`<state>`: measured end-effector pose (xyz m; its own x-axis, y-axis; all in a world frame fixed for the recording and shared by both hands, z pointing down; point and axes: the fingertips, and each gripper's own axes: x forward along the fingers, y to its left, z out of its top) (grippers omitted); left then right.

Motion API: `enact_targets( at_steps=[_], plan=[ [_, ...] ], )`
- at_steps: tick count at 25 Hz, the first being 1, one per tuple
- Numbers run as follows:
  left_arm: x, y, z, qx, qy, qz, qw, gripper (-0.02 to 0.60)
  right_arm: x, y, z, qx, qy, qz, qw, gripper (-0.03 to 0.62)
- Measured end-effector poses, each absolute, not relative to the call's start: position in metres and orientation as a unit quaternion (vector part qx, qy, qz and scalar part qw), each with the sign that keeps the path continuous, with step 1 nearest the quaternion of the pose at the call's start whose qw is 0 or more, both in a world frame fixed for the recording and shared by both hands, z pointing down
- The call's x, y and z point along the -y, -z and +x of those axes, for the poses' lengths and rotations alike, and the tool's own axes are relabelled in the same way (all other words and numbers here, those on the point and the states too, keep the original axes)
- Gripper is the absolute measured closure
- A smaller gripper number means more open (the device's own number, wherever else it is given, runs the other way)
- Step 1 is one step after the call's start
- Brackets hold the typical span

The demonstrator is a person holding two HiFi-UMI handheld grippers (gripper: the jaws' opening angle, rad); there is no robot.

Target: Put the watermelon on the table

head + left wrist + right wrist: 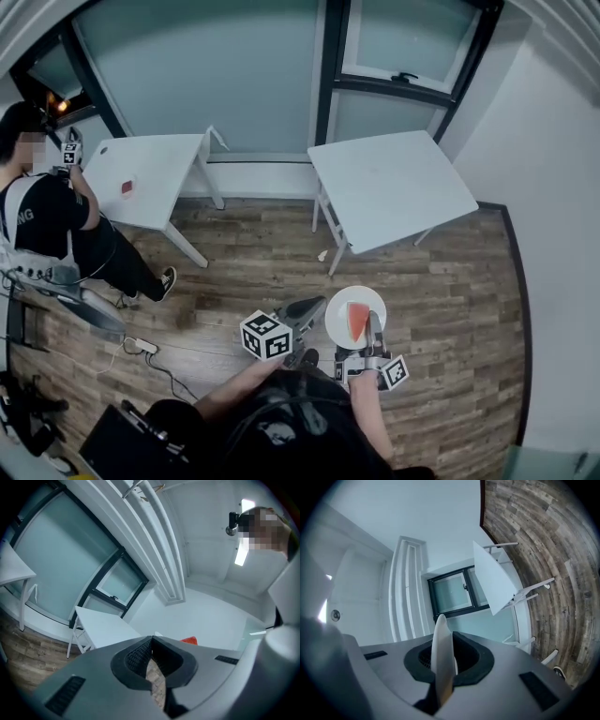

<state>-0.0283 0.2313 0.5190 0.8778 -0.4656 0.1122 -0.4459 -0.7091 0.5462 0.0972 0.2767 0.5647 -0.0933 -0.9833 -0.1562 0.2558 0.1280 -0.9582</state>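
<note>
Head view: steep look down on a wooden floor [281,253], with two white folding tables below a window wall [234,75].
Watermelon [357,321]: red slice lying on a white plate [336,314], held in the air above the floor, near the right-hand table [394,187] but not over it.
Right gripper [442,660]: clamped on the plate's rim at the near edge. In the right gripper view the rim shows edge-on, pinched between the two pads.
Left gripper [151,641]: jaws together, tips touching, nothing between them. In the head view just beside the plate's left edge; touching or not, cannot tell.
Left gripper view: small red patch of the slice just past the jaw tips, and a white table further off to the left.
Right gripper view: picture rolled sideways, floor down the right side, a table and a dark-framed window beyond the plate.
Left-hand table [155,173]: small red thing [127,187] on its top, too small to identify.
Other person [42,211]: in dark clothes at the left-hand table's far end, a marker cube [70,153] held up by its corner.
Floor clutter: white power strip [142,346] with a cable, left of the left gripper.
</note>
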Motion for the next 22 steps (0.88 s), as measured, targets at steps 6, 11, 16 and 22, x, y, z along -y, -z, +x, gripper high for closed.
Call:
enact_targets(
  at_steps=[6, 11, 16, 22],
  plan=[
    [-0.193, -0.533, -0.023, 0.276, 0.022, 0.907, 0.319, 0.577, -0.237, -0.587, 0.108, -0.489, 0.578, -0.362, 0.544, 0.565],
    [-0.153, -0.543, -0.015, 0.281, 0.014, 0.900, 0.333, 0.577, -0.202, -0.595, 0.119, -0.477, 0.577, -0.365, 0.554, 0.565],
    [-0.101, -0.555, -0.004, 0.270, 0.009, 0.902, 0.336, 0.577, -0.148, -0.609, 0.137, -0.478, 0.553, -0.383, 0.565, 0.565],
    [-0.023, -0.548, -0.015, 0.253, 0.023, 0.904, 0.343, 0.577, -0.068, -0.599, 0.129, -0.490, 0.542, -0.399, 0.553, 0.565]
  ],
)
